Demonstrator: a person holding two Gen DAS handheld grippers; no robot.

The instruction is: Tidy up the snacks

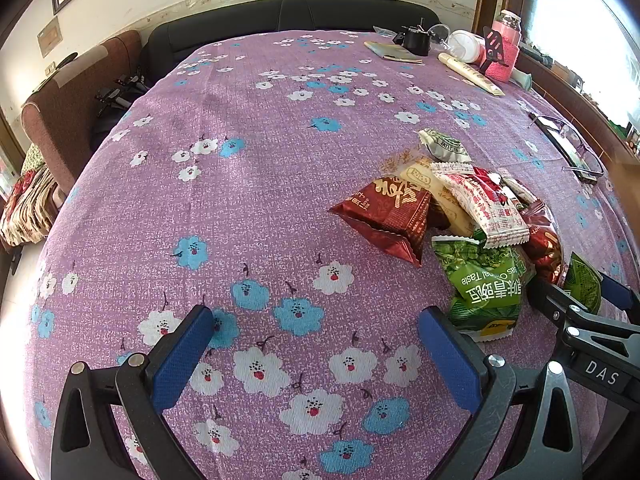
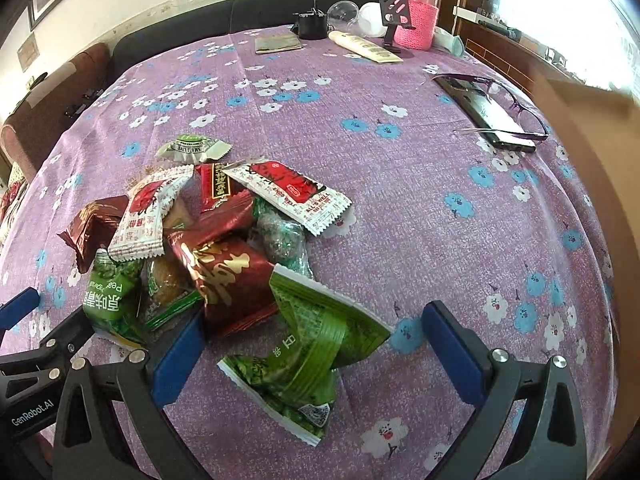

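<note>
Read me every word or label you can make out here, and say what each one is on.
"DAS": right gripper body.
"GenRobot.AI": left gripper body.
"Taste": green pea packet; its Chinese characters appear upside down.
"ALL IS WELL": white-and-red packet.
Other packets' print, including the small green-and-white sachet: too small or blurred.
</note>
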